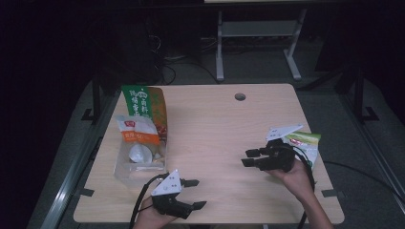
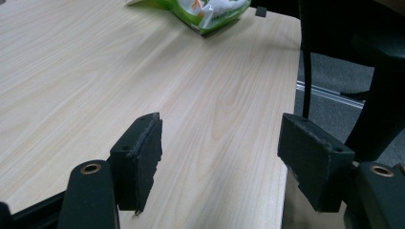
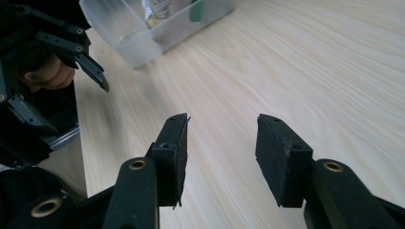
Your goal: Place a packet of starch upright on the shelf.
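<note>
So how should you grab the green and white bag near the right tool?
Probably by its near, table-centre edge. The green and white bag lies flat at the table's right edge, and the right tool, open and empty, sits beside it, so coming in low from that side seems easiest.

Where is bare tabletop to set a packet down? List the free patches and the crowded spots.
Free: the wide middle of the table, between the clear bin and the right claw, back to the round hole. Crowded: the left edge with bin and snack bags, and the green packet at the right edge.

Dim high view, brighter gripper views
</note>
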A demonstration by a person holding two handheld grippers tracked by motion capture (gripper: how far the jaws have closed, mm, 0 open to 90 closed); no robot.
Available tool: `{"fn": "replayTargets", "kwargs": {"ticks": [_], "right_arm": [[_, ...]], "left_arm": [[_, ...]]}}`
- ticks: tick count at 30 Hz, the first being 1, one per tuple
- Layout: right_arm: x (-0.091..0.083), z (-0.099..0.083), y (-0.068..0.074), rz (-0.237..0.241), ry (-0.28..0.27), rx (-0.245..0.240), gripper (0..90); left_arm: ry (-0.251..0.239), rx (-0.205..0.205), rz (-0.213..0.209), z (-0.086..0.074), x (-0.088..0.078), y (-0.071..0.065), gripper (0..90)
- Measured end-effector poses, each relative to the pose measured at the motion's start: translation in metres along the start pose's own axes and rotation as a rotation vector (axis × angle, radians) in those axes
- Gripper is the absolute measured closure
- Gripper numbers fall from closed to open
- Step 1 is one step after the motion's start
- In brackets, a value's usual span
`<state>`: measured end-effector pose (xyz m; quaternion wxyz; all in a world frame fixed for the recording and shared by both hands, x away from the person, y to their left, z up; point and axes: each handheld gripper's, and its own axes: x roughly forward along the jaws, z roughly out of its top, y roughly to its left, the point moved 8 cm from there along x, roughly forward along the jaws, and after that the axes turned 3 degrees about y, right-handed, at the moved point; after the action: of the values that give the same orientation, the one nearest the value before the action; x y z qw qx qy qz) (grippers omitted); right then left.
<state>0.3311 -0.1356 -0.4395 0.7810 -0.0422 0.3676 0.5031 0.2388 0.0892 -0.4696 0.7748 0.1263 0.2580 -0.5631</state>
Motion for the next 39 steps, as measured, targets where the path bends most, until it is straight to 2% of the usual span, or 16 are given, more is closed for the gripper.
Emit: {"fn": "replayTargets", "kwargs": {"ticks": [3,4,7,8,11,14,15,16,18,23,24,25,28,32,39], "right_arm": [[-0.008,-0.005,-0.004,-0.016,-0.004,0.011,54.2],[-0.015,-0.011,-0.010,-0.046,-0.001,0.019,54.3],[-0.025,-0.021,-0.020,-0.095,0.007,0.040,54.5],[-0.025,-0.021,-0.020,-0.095,0.007,0.040,54.5],[-0.037,-0.036,-0.034,-0.160,0.028,0.078,54.7],[-0.045,-0.047,-0.046,-0.202,0.038,0.114,54.3],[-0.045,-0.047,-0.046,-0.202,0.038,0.114,54.3],[-0.049,-0.054,-0.052,-0.225,0.042,0.140,53.7],[-0.052,-0.057,-0.056,-0.240,0.045,0.144,53.2],[-0.065,-0.073,-0.075,-0.331,0.060,0.180,50.9],[-0.065,-0.073,-0.075,-0.331,0.060,0.180,50.9],[-0.065,-0.079,-0.079,-0.349,0.082,0.188,50.5],[-0.066,-0.084,-0.082,-0.357,0.072,0.182,52.6],[-0.062,-0.086,-0.081,-0.372,0.093,0.184,54.1],[-0.058,-0.087,-0.077,-0.374,0.078,0.186,58.7]], "left_arm": [[-0.003,-0.005,-0.003,0.000,0.001,0.000,31.4],[-0.004,-0.010,-0.007,0.000,0.001,-0.001,31.4],[-0.005,-0.011,-0.007,0.000,0.001,-0.001,31.4],[-0.005,-0.012,-0.008,0.000,0.001,-0.001,31.4],[-0.004,-0.007,-0.007,0.000,0.001,0.000,31.4],[-0.008,-0.014,-0.009,0.001,0.001,0.000,31.4],[-0.008,-0.014,-0.009,0.001,0.001,0.000,31.4],[-0.007,-0.015,-0.011,0.001,0.001,0.000,31.4],[-0.006,-0.016,-0.012,0.001,0.001,0.000,31.4],[-0.005,-0.014,-0.017,0.000,0.002,0.000,31.4],[-0.005,-0.014,-0.017,0.000,0.002,0.000,31.4],[-0.006,-0.018,-0.018,0.000,0.002,0.000,31.1],[-0.009,-0.021,-0.020,0.001,0.003,0.000,31.1],[0.002,-0.016,-0.023,0.000,0.004,-0.001,31.1],[0.000,-0.018,-0.023,0.000,0.005,-0.002,31.1]]}}
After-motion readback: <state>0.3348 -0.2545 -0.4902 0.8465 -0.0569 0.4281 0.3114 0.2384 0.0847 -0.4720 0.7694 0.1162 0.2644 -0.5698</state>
